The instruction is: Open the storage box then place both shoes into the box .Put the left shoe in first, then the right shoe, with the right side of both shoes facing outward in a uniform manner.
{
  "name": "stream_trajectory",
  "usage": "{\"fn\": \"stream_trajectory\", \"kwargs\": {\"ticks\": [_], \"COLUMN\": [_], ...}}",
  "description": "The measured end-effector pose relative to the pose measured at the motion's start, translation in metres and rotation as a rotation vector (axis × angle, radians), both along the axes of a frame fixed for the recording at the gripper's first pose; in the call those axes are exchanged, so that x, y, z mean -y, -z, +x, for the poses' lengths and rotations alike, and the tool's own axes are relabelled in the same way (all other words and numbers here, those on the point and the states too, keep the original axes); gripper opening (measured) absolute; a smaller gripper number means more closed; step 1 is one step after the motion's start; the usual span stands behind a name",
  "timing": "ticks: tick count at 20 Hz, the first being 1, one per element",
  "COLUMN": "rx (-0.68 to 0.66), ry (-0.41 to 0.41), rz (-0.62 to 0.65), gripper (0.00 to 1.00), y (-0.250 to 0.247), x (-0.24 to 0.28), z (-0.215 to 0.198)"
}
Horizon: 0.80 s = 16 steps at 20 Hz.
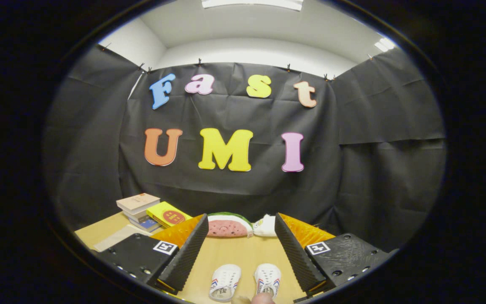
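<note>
No legible word or number on any object. Gripper (241, 218), fingers spread wide apart: one square black-and-white coded marker (165, 247) on the body behind its left finger, a second marker (318, 248) behind its right finger. Yellow book (169, 214), beyond the gripper's left finger: red round emblem on the cover, print too small to read

fingers (186, 253): I see two flat wedge-shaped plates with ribbed inner faces, standing wide apart
gripper (239, 257): my one tool, its mid-gap at 6 o'clock
finger mounts (135, 253): black blocks with small round screws along the outer edges
markers (165, 247): a square black-and-white tag on each mount, at 7 and 5 o'clock
side panels (306, 232): orange, textured, behind each finger
</note>
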<state>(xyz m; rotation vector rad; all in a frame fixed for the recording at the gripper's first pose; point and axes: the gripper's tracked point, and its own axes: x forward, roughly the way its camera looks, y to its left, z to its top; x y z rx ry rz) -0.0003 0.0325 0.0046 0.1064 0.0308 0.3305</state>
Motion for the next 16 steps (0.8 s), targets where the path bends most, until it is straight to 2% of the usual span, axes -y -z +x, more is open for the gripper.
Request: {"fn": "stream_trajectory", "kwargs": {"ticks": [9, 16], "rx": [-0.186, -0.323], "ry": [-0.276, -0.487], "rz": [0.049, 0.081], "gripper": [0.95, 0.95], "y": [0.064, 0.116], "x": [-0.064, -0.129], "z": [-0.005, -0.031]}}
